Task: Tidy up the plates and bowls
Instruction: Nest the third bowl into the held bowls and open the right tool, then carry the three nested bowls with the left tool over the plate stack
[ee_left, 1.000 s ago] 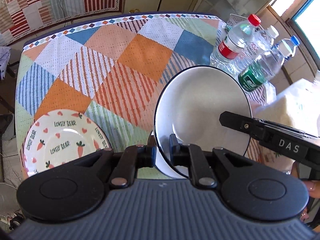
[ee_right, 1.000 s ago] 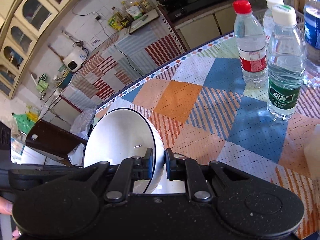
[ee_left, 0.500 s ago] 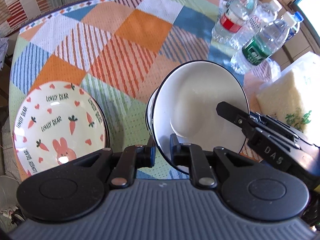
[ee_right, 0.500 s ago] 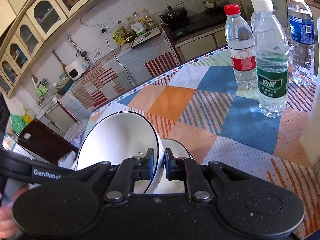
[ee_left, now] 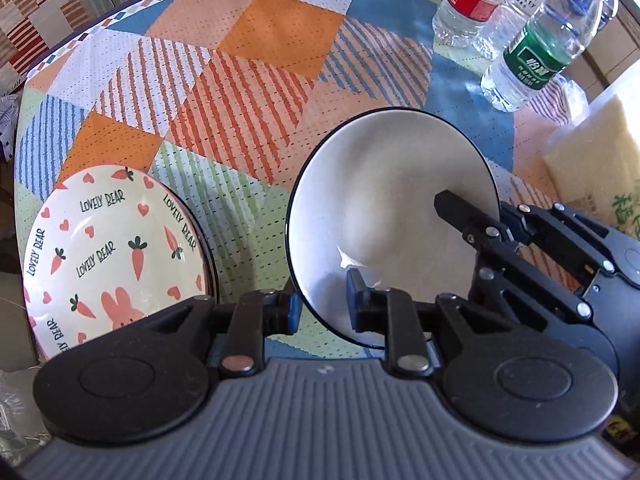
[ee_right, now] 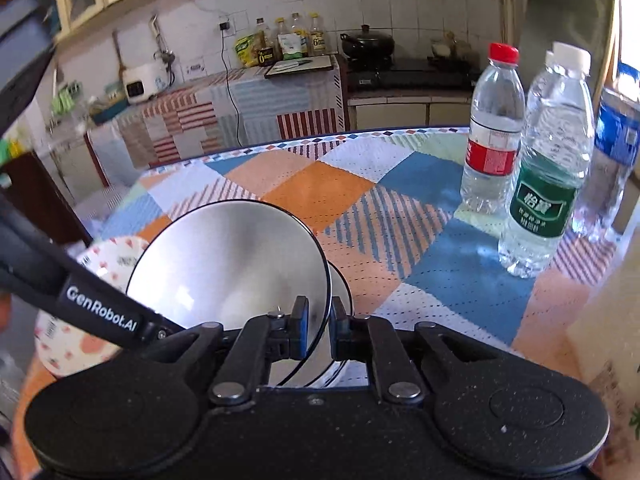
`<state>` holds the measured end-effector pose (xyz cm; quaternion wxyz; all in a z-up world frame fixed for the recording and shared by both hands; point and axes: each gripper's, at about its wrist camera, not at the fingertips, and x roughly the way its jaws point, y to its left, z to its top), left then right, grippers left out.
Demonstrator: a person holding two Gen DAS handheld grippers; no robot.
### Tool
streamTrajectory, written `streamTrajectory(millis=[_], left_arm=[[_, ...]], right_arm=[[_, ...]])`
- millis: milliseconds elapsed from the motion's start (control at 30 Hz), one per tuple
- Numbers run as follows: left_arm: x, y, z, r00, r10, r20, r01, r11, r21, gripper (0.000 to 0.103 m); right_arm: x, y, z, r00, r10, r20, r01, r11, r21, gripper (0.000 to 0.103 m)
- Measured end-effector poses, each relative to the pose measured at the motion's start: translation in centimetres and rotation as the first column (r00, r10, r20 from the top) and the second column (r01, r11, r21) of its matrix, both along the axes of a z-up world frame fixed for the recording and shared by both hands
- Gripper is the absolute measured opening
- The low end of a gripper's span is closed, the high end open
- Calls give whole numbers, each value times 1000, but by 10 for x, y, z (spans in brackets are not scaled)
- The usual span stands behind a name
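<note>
Between my two grippers, tilted over the near part of the table, sits the white bowl [ee_left: 394, 196] with its thin dark rim. My right gripper [ee_right: 319, 330] is pinched shut on that rim, one pad inside and one outside. My left gripper [ee_left: 322, 312] straddles the near rim but its jaws have just been opening; a gap shows between each pad and the rim, so I read it as letting go, narrow but no longer gripping.

Under the tilted bowl, in the right wrist view, a second white bowl [ee_right: 340, 286] peeks out from behind and below it. My reading: I am nesting the held bowl into this one. It is not yet seated; it leans steeply and its rim stands clear of the lower one.

Just to the left lies the carrot-and-rabbit plate [ee_left: 108, 256], printed "LOVELY BEAR", flat near the table edge. A dark rim shows beneath its right side, which may be another plate under it; I cannot be sure.

Progress, as judged: plate side looks settled, bowl stack in hand. Left to do: level the bowl, lower it into its mate, release the right gripper. Whether more dishes wait out of view I cannot tell.

Further out: patchwork tablecloth [ee_left: 248, 92], red-label water bottle [ee_right: 490, 136], green-label water bottle [ee_right: 548, 184], blue-label water bottle [ee_right: 614, 148], and a pale bag of rice [ee_left: 600, 148] at the right. All well apart from the bowls.
</note>
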<state>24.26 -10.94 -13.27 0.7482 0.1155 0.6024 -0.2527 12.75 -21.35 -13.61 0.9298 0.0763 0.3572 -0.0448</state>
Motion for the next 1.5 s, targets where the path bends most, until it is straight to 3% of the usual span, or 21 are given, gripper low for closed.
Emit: streamTrajectory(millis=[133, 267, 333, 400, 500, 667, 733, 967, 1233, 1333, 1367, 1433, 1500], left_arm=[[6, -2, -6, 1000, 10, -17, -10, 1000, -7, 25], [10, 5, -8, 999, 29, -30, -30, 998, -55, 39], [10, 12, -5, 999, 51, 0, -51, 996, -76, 42], [9, 19, -2, 995, 78, 55, -73, 994, -84, 52], [7, 33, 2, 989, 104, 107, -88, 986, -138, 52], [-4, 63, 11, 978, 183, 101, -147, 946, -288, 53], [-9, 70, 11, 975, 197, 104, -157, 939, -307, 53], [-18, 82, 3, 971, 229, 73, -192, 923, -333, 53], [-30, 94, -5, 959, 279, 53, -224, 859, -461, 53], [-31, 94, -7, 956, 289, 53, -226, 839, -495, 53], [-31, 94, -8, 956, 288, 51, -224, 835, -503, 53], [-30, 90, -10, 958, 282, 50, -220, 834, -506, 55], [-28, 86, -14, 959, 280, 51, -218, 837, -502, 57]], right_arm=[[2, 1, -2, 1000, 2, 9, -2, 999, -34, 13], [5, 8, -3, 1000, 25, 8, -24, 995, -98, 13], [5, 14, -2, 999, 41, 16, -38, 989, -143, 13], [3, 19, -2, 998, 49, 31, -43, 985, -168, 13], [-2, 21, 1, 998, 46, 38, -39, 986, -162, 17], [-15, 19, 10, 998, 42, 47, -37, 994, -100, 27], [-23, 22, 14, 997, 34, 63, -26, 993, -114, 35], [-39, 22, 18, 996, 31, 83, -20, 990, -136, 35], [-77, 24, 11, 992, 58, 114, -44, 991, -128, 68], [-82, 27, -3, 993, 61, 100, -49, 992, -115, 72], [-81, 29, -8, 994, 61, 91, -50, 992, -113, 74], [-80, 34, -18, 995, 73, 73, -62, 989, -135, 90], [-78, 39, -26, 993, 84, 85, -67, 982, -179, 93]])
